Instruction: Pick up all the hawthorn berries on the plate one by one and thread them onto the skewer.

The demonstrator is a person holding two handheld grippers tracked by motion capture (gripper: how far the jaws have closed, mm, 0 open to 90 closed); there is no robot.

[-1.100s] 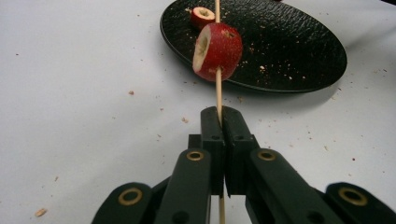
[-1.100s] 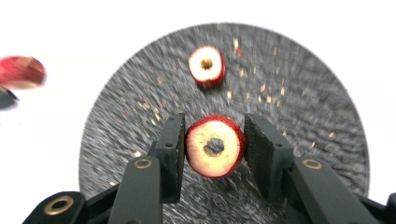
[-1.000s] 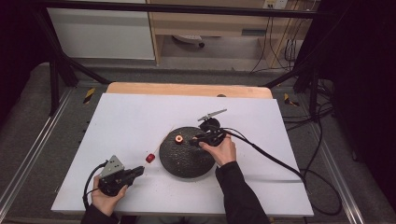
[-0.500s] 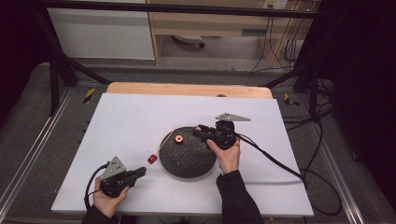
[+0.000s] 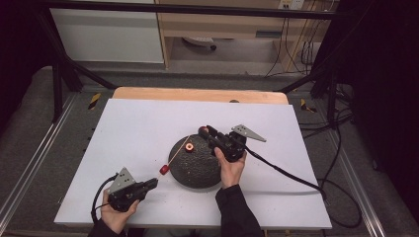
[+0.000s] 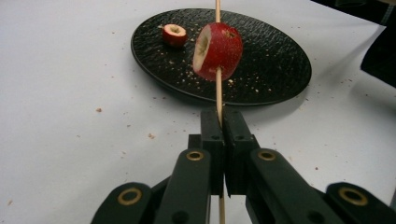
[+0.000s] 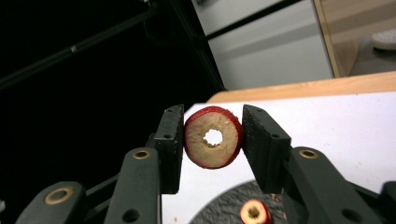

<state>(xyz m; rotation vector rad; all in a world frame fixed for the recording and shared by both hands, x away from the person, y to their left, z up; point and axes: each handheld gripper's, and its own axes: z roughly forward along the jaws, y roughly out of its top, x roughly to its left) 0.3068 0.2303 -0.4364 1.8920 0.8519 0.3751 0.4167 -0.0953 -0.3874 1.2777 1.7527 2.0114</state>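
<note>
Right claw (image 5: 203,131) raised over plate (image 5: 195,170)

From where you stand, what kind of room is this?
Probably a lab or workshop recording bench, not a kitchen: a white table framed by black metal struts, loose cables trailing over the floor, and a plain white cabinet behind.

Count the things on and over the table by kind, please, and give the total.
Red fruit pieces: 3 (on the stick, on the plate, in the right tongs)
Wooden stick: 1
Black plate: 1
Tongs: 2 (left, right)
Total: 7
</note>
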